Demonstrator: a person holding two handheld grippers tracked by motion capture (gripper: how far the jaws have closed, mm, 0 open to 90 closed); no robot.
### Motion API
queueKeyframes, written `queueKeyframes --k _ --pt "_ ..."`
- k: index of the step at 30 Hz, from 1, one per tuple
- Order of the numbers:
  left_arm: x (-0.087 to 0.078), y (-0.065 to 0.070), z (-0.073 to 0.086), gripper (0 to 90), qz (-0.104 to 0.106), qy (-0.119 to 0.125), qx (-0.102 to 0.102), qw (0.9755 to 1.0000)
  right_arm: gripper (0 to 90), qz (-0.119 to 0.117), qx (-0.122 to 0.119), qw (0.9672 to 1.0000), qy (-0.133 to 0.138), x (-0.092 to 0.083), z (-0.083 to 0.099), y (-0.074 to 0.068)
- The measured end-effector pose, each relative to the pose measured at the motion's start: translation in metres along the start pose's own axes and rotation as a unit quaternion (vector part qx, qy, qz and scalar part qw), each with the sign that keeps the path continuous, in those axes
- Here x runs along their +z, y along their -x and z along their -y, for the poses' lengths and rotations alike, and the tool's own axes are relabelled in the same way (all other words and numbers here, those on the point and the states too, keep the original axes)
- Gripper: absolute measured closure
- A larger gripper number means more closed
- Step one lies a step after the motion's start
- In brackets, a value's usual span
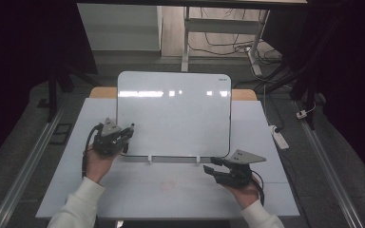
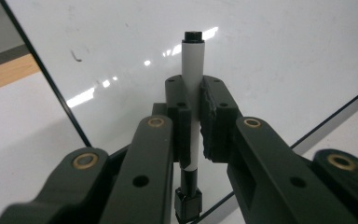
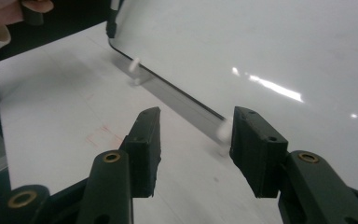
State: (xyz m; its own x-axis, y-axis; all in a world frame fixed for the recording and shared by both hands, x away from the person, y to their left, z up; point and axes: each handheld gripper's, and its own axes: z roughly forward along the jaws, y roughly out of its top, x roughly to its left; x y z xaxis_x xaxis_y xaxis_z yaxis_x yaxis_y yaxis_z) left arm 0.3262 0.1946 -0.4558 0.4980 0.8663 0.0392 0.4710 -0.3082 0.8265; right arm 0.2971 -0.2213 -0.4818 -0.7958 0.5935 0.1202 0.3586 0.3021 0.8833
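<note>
Over the whiteboard's (image 1: pixel 173 114) left edge, left gripper (image 1: pixel 123 135) clamping a marker (image 2: pixel 193 84), right gripper (image 3: pixel 193 140) parted, seemingly empty.

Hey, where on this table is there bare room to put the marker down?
Bare room: the white table in front of the whiteboard, between the left claw holding the marker and the open right claw; also the strip right of the board. Crowded: the board's lower edge by its two clips.

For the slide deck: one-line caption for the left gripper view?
Left gripper fingers shut on a white marker, its black end toward the whiteboard.
</note>
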Motion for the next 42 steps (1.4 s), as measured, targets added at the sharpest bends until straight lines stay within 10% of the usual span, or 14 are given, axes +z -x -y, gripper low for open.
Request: queueKeyframes --k 17,42 --pt "0.026 -0.009 -0.004 81.3 -0.027 -0.013 -0.005 0.9995 52.0 0.048 0.02 0.9986 -0.001 -0.031 0.019 0.021" --pt "0.031 -0.012 -0.005 68.8 -0.015 -0.012 0.004 0.9998 51.4 0.053 0.025 0.9983 0.002 -0.033 0.023 0.025"
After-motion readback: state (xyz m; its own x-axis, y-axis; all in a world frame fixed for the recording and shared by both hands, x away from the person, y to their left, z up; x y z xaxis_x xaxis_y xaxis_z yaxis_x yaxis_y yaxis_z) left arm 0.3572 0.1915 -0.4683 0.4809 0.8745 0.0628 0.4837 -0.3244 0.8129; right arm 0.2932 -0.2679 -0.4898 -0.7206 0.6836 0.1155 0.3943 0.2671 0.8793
